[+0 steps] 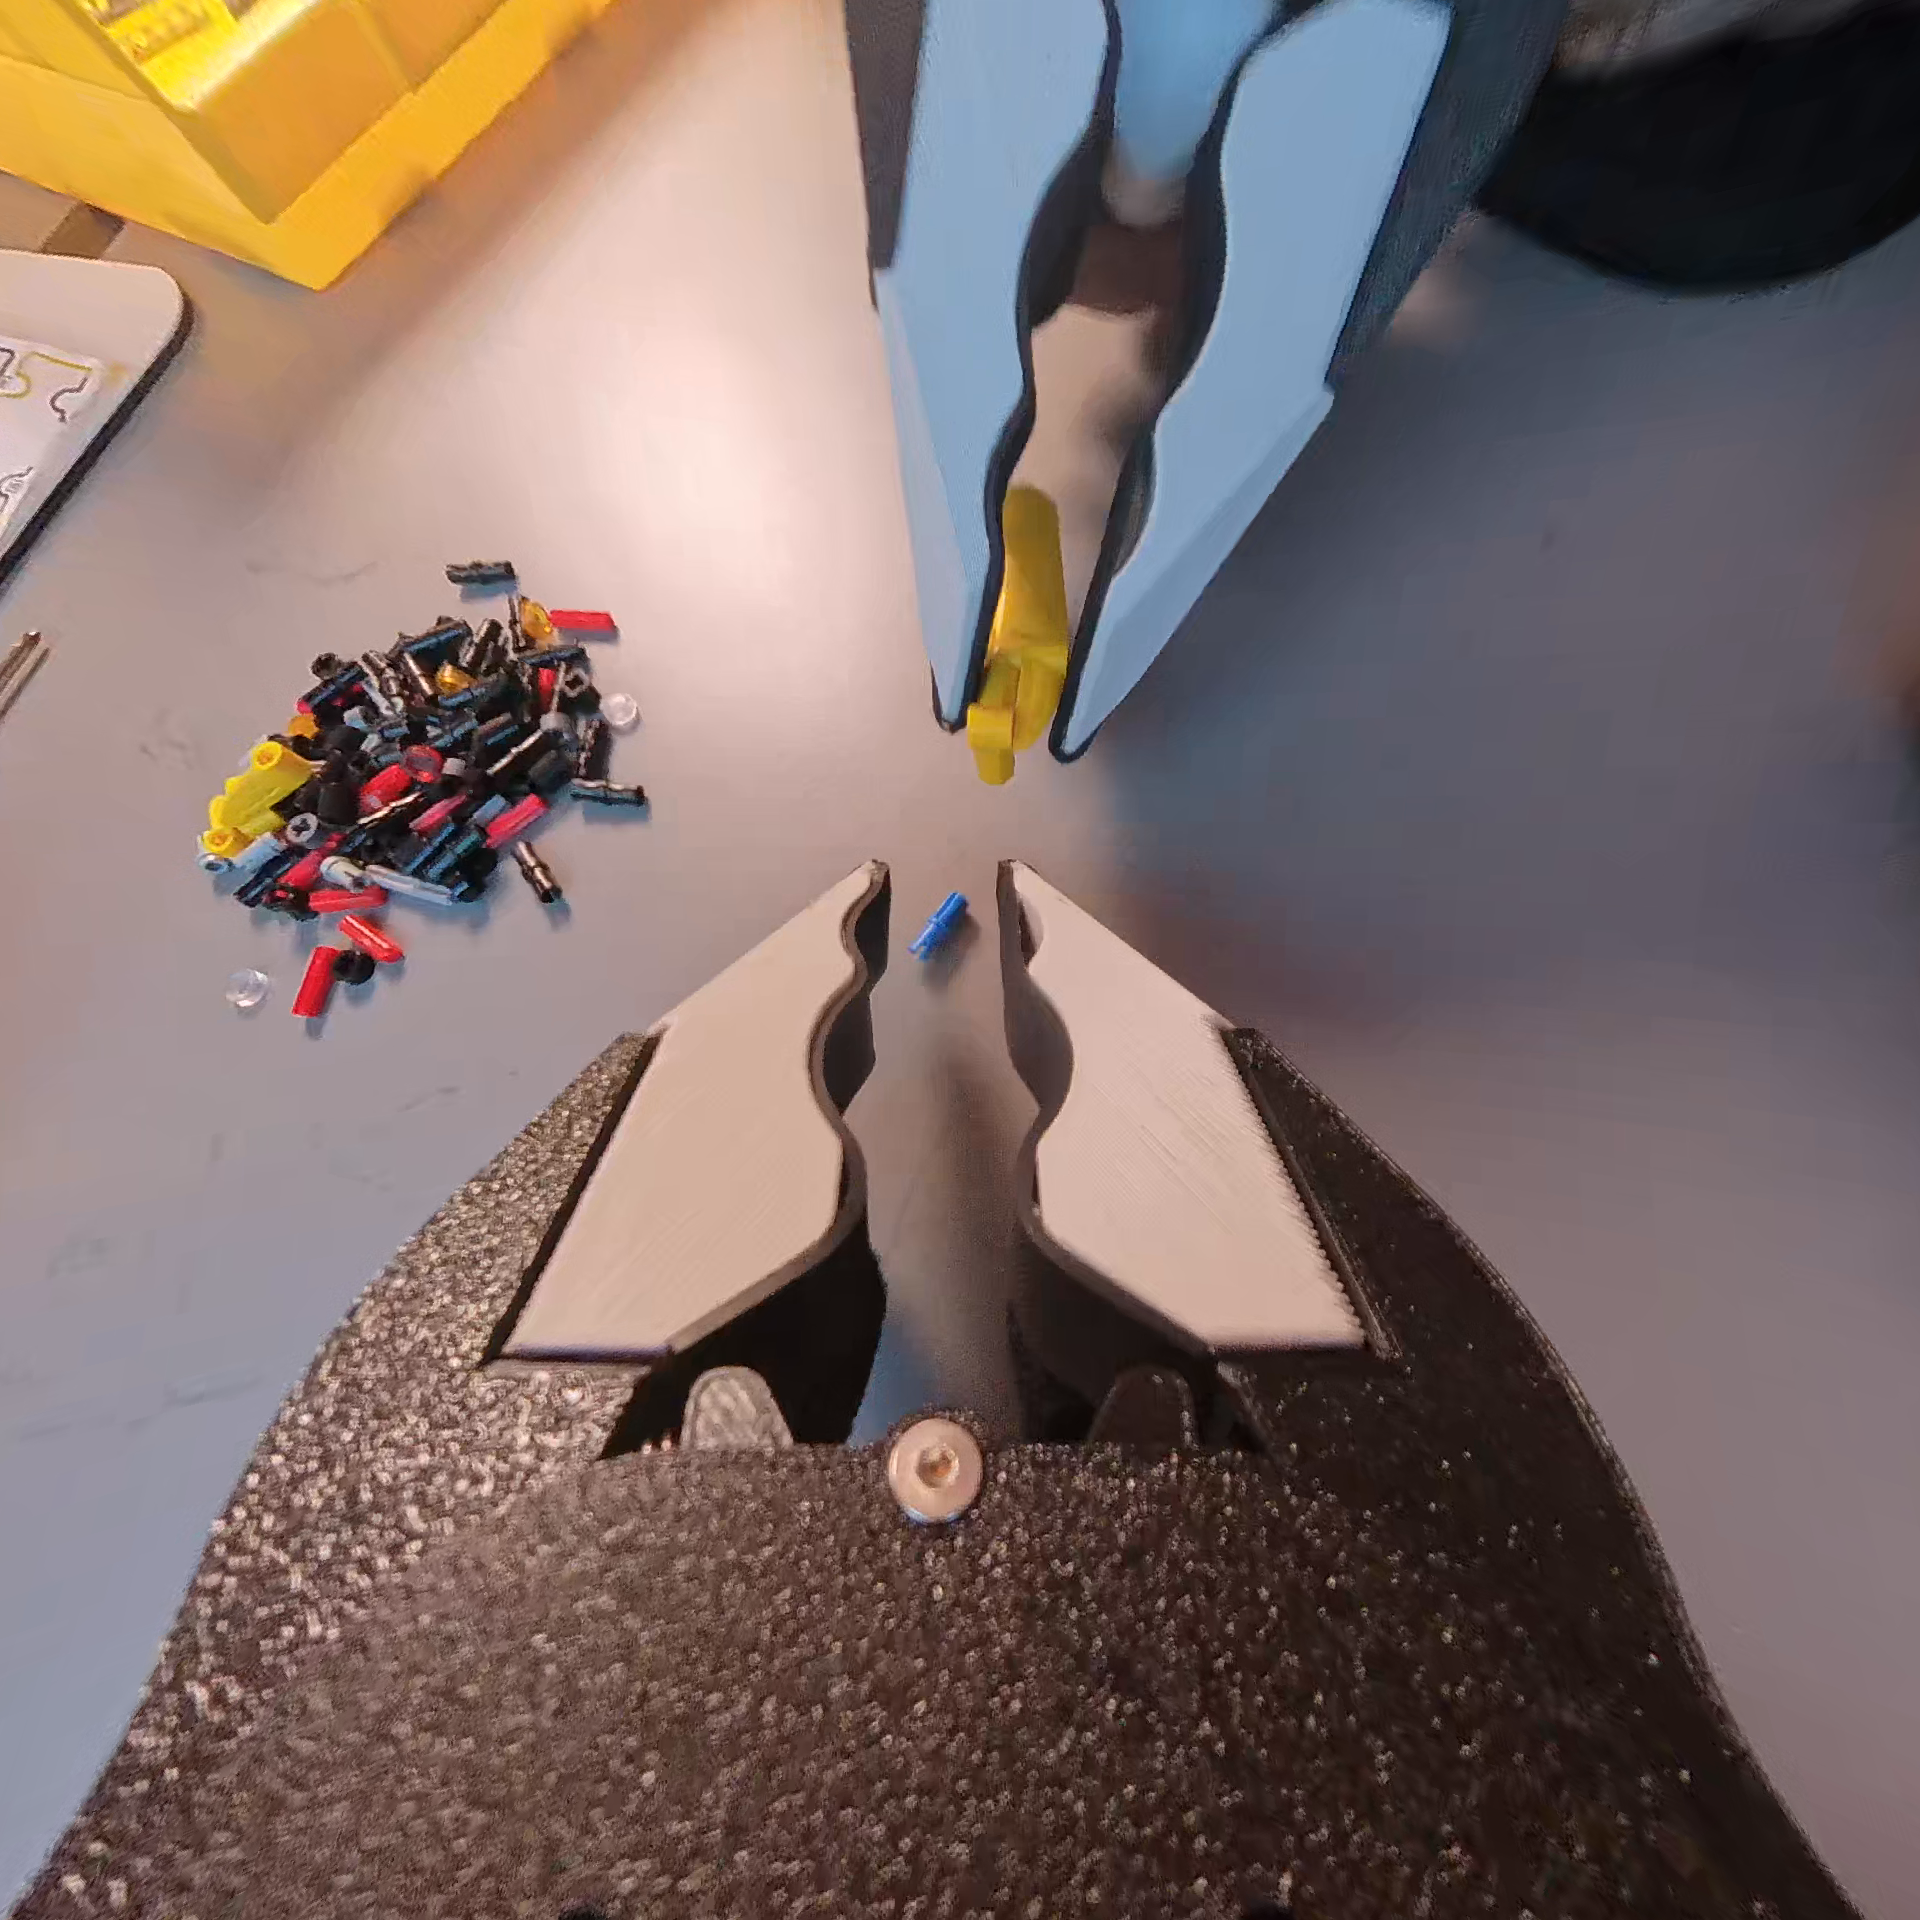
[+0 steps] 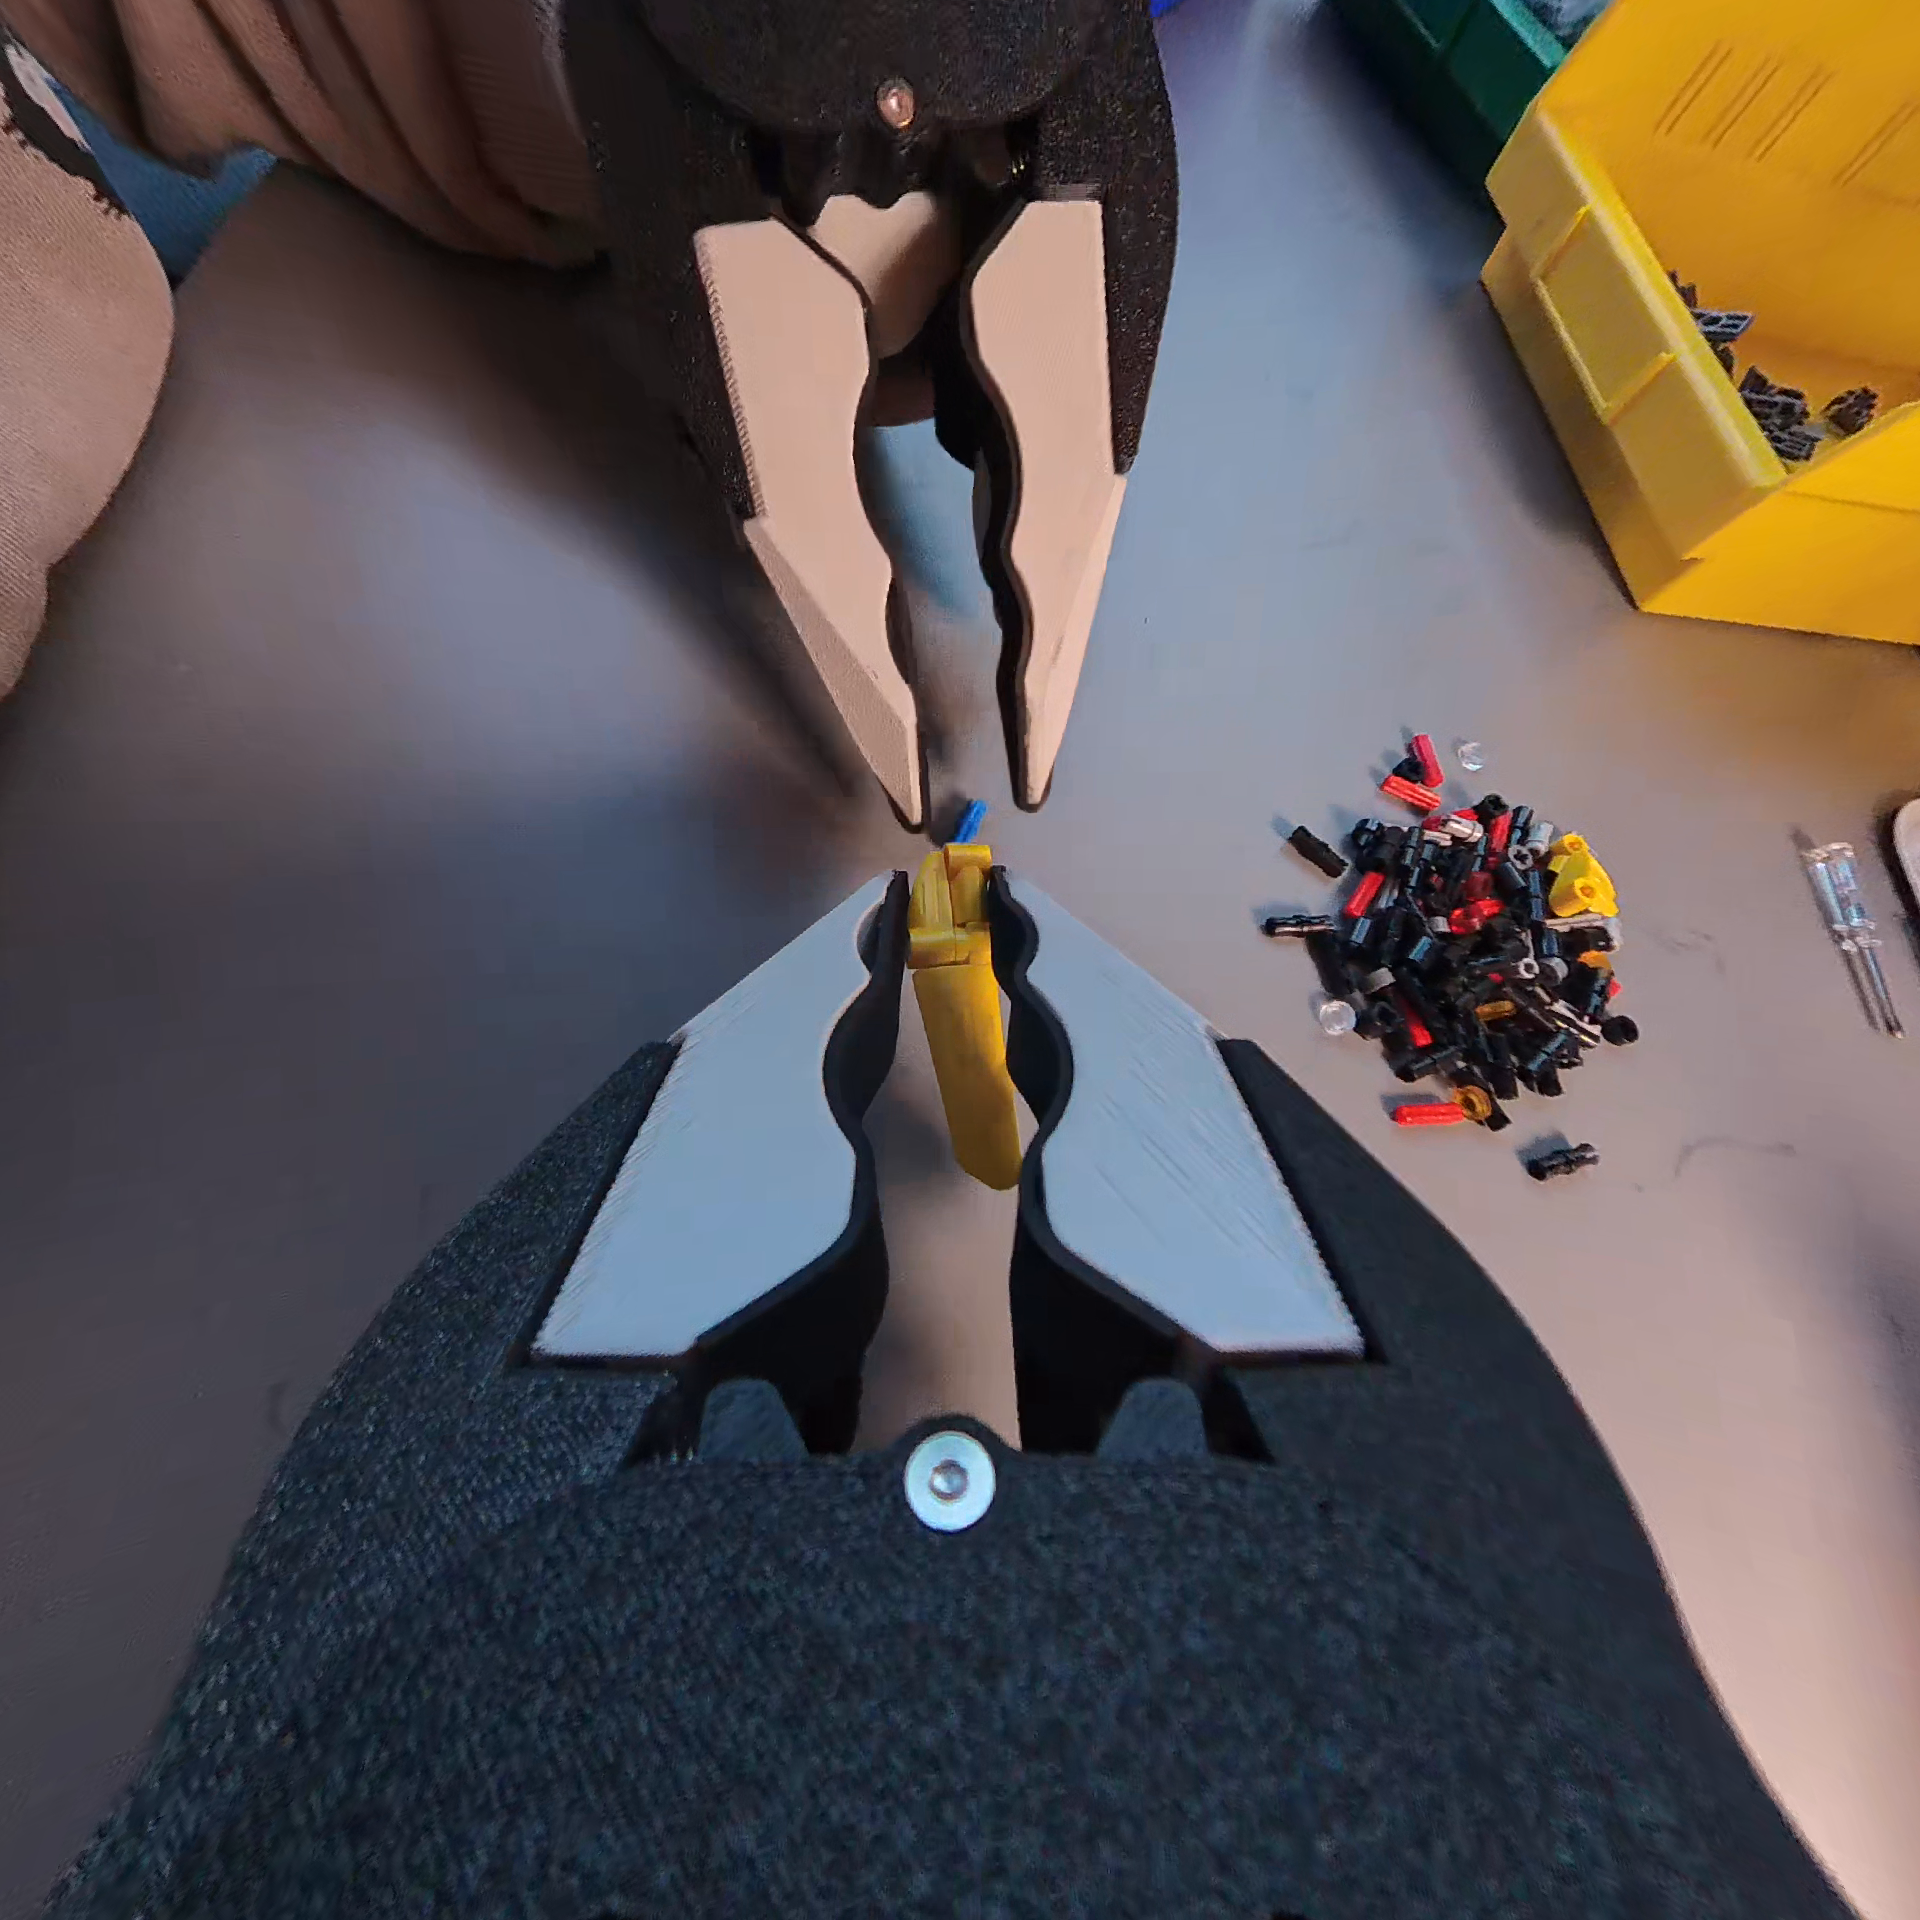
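Nearest the lens, the left gripper [image 1: 940, 883] stands slightly open, its fingertips straddling one small blue pin [image 1: 937, 923] lying on the grey table [image 1: 1558, 831], untouched, long axis slanting far-right. Left of it sits one heap of small building pieces [image 1: 426, 769]. Just beyond, the right gripper [image 2: 943, 894] pinches one yellow piece [image 2: 961, 997], tip pointing at the pin. One yellow bin [image 2: 1714, 364] waits far off.

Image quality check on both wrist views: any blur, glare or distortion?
Left wrist view: the right gripper is motion-blurred towards its base, while the blue pin and parts pile are sharp; soft glare on the table. Right wrist view: the left gripper is slightly soft, the yellow part crisp; wide-angle bending at the edges in both.
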### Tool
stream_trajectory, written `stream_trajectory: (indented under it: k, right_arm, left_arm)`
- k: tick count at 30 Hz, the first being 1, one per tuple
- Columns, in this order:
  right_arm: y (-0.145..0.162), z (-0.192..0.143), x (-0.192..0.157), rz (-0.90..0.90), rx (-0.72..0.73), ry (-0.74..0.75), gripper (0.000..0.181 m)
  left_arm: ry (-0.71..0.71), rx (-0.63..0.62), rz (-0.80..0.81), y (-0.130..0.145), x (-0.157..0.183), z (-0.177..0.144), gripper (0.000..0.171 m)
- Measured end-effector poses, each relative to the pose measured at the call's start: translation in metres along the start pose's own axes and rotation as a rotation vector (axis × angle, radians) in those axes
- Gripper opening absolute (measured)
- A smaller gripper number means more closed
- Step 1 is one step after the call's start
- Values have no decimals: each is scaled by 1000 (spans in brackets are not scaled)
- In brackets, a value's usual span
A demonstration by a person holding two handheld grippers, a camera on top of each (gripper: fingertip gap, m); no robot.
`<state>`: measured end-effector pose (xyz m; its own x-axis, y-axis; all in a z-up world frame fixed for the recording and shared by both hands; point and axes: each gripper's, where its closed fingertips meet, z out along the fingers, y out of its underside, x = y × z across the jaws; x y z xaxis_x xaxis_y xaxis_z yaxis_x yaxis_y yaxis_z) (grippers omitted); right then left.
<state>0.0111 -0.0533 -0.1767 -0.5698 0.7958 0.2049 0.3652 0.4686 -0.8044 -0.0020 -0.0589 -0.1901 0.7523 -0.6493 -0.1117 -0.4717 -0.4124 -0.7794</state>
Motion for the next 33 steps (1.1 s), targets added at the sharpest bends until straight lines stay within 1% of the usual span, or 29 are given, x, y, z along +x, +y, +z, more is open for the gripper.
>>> stream_trajectory:
  k: [3,5,7,9,12,15,18,21,26,30,33]
  right_arm:
    - [-12,-3,1,-19,56,21,14]
    - [-26,-7,-3,21,139,-11,14]
    - [-34,-10,-6,47,183,-41,14]
    - [-37,-14,-5,53,219,-42,14]
    - [-50,-22,-10,92,304,-100,14]
    - [-57,-26,-14,114,346,-136,14]
    - [-59,-27,-12,119,352,-127,15]
    - [-63,-33,-11,145,387,-138,19]
    - [-61,-32,-12,145,373,-153,15]
    - [-69,-38,-13,138,396,-163,15]
    - [-69,-43,-4,140,407,-130,12]
  left_arm:
    - [111,150,-118,-22,5,-14,20]
    - [163,211,-138,-31,10,-20,20]
    - [196,244,-138,-36,16,-23,14]
    - [193,274,-136,-41,16,-25,9]
    - [243,313,-115,-48,25,-30,6]
    - [284,368,-135,-56,29,-37,6]
    - [290,380,-160,-59,27,-38,6]
    - [286,438,-161,-67,24,-47,5]
    - [280,467,-143,-72,24,-54,5]
    - [247,499,-122,-80,23,-62,5]
    - [199,533,-133,-82,12,-70,5]
